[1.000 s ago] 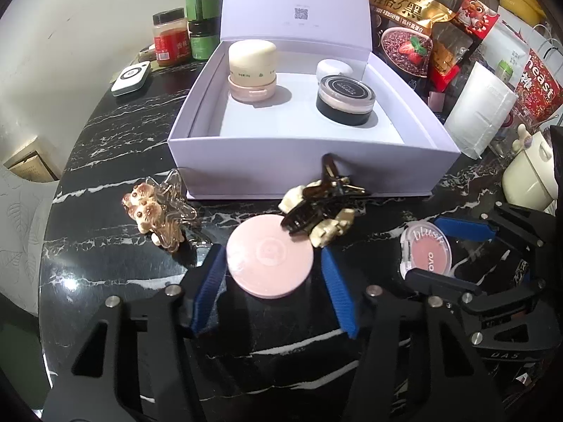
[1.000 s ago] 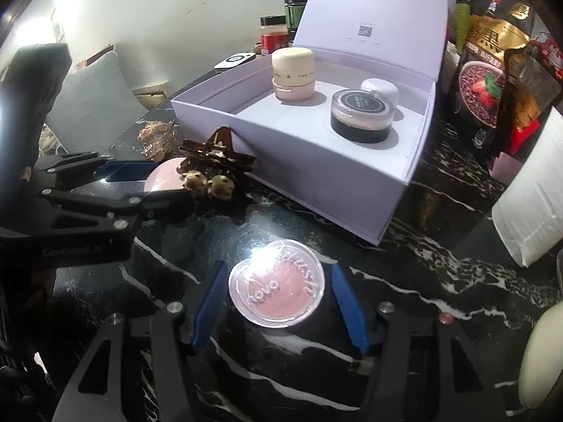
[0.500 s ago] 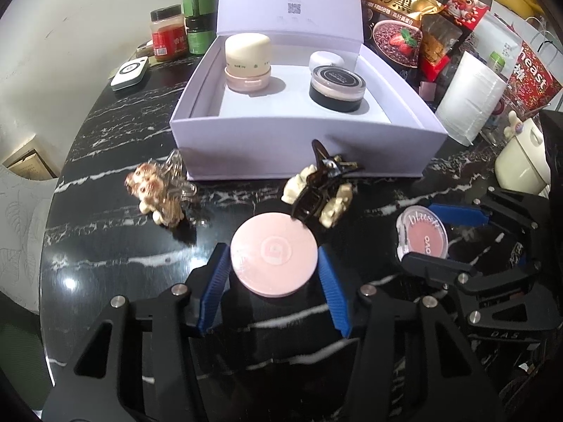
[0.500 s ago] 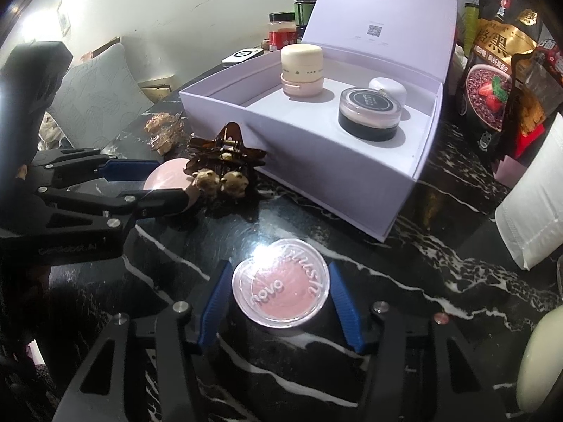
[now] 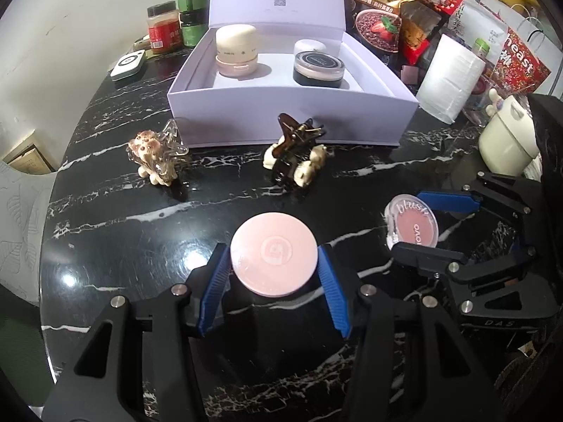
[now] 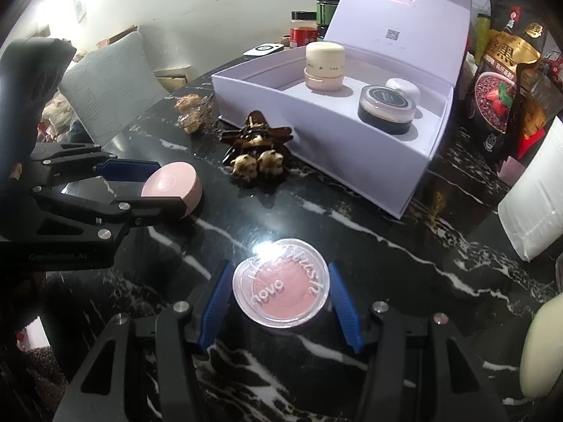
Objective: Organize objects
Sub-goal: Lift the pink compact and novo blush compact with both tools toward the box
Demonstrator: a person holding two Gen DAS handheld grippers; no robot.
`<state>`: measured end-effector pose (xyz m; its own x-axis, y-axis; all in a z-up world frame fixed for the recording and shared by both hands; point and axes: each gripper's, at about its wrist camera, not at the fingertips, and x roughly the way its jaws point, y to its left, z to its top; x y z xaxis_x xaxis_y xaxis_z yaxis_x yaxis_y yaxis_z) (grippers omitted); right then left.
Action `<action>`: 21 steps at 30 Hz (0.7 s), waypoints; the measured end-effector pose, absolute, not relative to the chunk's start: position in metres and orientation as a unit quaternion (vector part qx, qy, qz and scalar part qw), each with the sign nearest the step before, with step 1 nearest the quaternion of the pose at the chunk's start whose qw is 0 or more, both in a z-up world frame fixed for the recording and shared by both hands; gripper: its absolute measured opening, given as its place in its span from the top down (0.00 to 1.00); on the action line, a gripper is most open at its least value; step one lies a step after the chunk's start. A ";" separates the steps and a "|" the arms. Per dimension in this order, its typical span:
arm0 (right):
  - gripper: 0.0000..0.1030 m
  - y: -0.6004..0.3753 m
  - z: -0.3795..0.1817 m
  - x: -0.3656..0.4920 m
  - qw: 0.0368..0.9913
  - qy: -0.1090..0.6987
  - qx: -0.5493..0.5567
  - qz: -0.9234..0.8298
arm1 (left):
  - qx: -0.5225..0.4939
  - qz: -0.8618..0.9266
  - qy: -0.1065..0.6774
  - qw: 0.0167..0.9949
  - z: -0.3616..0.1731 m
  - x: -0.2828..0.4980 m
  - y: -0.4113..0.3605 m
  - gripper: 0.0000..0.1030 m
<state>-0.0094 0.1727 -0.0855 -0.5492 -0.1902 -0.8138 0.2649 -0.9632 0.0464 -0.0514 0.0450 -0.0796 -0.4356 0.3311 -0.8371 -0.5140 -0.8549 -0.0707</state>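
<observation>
Pink compact (image 5: 274, 253), clear blush pot (image 6: 281, 283) — flat, gripped

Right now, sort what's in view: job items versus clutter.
Job: pink compact in left gripper; blush pot in right gripper; brown hair claw; clear hair claw; lavender box.

Clutter: snack bags; spice jars; white packet.

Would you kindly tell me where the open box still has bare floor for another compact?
Bare floor runs along the box front wall, before the cream jar and black jar. The rear right is crowded: a white pot sits behind the black jar.
</observation>
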 end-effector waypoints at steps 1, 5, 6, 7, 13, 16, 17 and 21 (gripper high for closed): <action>0.45 0.172 -0.086 -0.008 0.127 0.043 0.458 -0.879 | -0.467 0.841 0.092 0.256 -0.080 -0.051 0.044 0.51; 0.40 0.171 -0.086 -0.004 0.127 0.043 0.458 -0.879 | -0.480 0.836 0.088 0.251 -0.086 -0.053 0.044 0.48; 0.40 0.170 -0.086 -0.003 0.125 0.047 0.457 -0.880 | -0.483 0.835 0.085 0.250 -0.088 -0.054 0.043 0.47; 0.40 0.169 -0.087 -0.003 0.122 0.050 0.456 -0.880 | -0.484 0.835 0.085 0.249 -0.089 -0.055 0.043 0.46; 0.39 0.167 -0.090 -0.002 0.110 0.058 0.451 -0.884 | -0.480 0.838 0.091 0.244 -0.089 -0.059 0.046 0.43; 0.39 0.169 -0.090 -0.003 0.103 0.054 0.449 -0.886 | -0.479 0.838 0.092 0.245 -0.089 -0.062 0.047 0.41; 0.39 0.169 -0.090 -0.003 0.102 0.053 0.449 -0.886 | -0.478 0.839 0.092 0.245 -0.089 -0.062 0.048 0.41; 0.39 0.168 -0.090 0.000 0.098 0.051 0.442 -0.890 | -0.471 0.840 0.102 0.248 -0.090 -0.061 0.052 0.41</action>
<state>0.0005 0.1684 -0.0903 -0.5908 -0.1288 -0.7965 0.2187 -0.9758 -0.0044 -0.0614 0.0520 -0.0902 -0.4332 0.3208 -0.8423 -0.5130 -0.8562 -0.0623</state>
